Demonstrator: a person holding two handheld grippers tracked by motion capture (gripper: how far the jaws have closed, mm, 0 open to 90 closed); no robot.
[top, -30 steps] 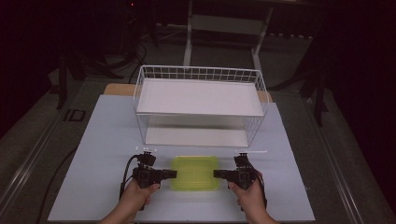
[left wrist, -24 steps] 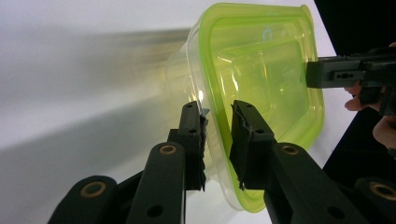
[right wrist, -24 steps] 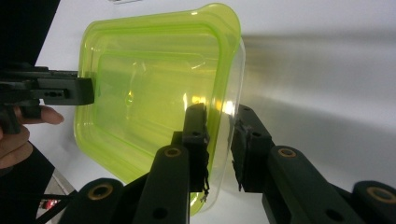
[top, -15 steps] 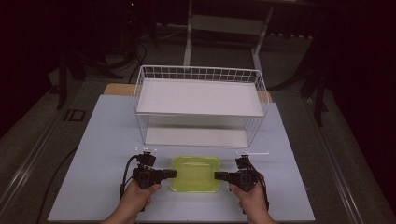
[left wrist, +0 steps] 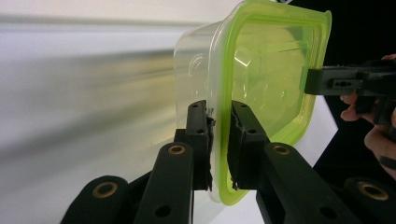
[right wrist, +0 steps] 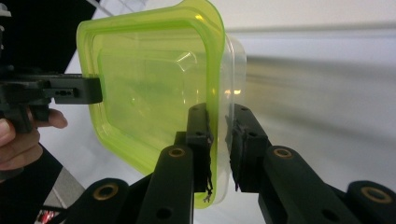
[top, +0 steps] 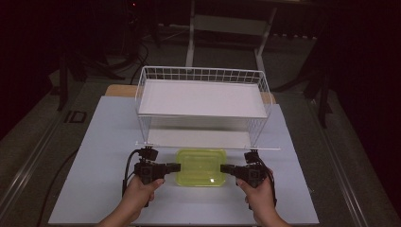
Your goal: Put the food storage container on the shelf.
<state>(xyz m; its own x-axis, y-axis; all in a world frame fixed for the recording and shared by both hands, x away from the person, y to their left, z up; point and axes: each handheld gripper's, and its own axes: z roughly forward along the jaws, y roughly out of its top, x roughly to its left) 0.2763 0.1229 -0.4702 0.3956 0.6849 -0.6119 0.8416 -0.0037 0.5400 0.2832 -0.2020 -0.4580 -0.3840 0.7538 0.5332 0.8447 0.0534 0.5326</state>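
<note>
Since the earlier frame the lime-lidded plastic container (top: 201, 167) has moved farther, toward the wire rack (top: 203, 111), left tool (top: 176, 167) and right tool (top: 224, 168) both clamped on its rim, apparently carrying it above the near bench (top: 94, 142) for shelving.

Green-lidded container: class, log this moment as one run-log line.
object: green-lidded container | left tool: shut on rim | right tool: shut on opposite rim | location: in front of wire rack

A white wire rack (top: 203, 111) with two shelves is seen near the far edge of the white tabletop (top: 99, 142). A small piece of wood (top: 118, 90) is seen at the far left corner, behind the rack.
</note>
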